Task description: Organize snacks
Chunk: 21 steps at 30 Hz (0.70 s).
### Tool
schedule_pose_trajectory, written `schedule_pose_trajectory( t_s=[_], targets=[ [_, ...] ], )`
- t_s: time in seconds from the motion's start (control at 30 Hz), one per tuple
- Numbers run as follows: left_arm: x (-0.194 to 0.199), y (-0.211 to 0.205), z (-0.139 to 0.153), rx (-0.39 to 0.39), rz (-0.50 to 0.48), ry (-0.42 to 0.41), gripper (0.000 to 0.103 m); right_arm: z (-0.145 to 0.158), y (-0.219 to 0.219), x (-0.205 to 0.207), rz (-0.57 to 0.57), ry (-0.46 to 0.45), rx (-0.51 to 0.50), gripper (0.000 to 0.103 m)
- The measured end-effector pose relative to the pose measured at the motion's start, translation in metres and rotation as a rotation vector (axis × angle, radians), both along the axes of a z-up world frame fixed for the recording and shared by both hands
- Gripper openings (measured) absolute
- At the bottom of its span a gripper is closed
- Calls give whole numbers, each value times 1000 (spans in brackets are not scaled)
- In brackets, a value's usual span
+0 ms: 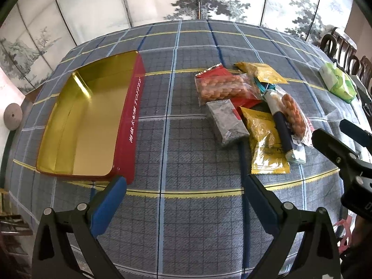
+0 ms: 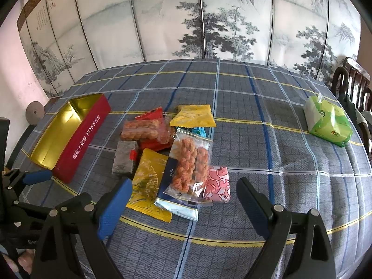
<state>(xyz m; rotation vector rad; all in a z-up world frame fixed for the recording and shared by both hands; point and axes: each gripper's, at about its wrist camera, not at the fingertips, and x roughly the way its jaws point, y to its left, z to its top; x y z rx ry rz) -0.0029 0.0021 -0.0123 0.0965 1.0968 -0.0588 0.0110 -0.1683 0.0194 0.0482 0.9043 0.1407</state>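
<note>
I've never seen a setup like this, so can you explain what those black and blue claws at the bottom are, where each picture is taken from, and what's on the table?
The claws are two hand-held grippers; a person carries one in each hand. Each has a wide-angle camera looking along its fingers, so one picture is from the left gripper and the other from the right gripper. Both are open and hold nothing.

On the plaid tablecloth lies an open red toffee tin, gold inside with nothing in it. Beside it is a loose pile of snack packets: yellow, red, grey, pink and clear ones with orange twists. Off to the side sits a green tissue pack.
</note>
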Motion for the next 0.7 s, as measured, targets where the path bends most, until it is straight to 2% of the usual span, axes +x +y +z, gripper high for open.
schedule_pose_trajectory(
  t_s=[0.7],
  targets=[
    [1,4,1,6,12,2,100,4,6,-1,6,-8,-4,93]
  ],
)
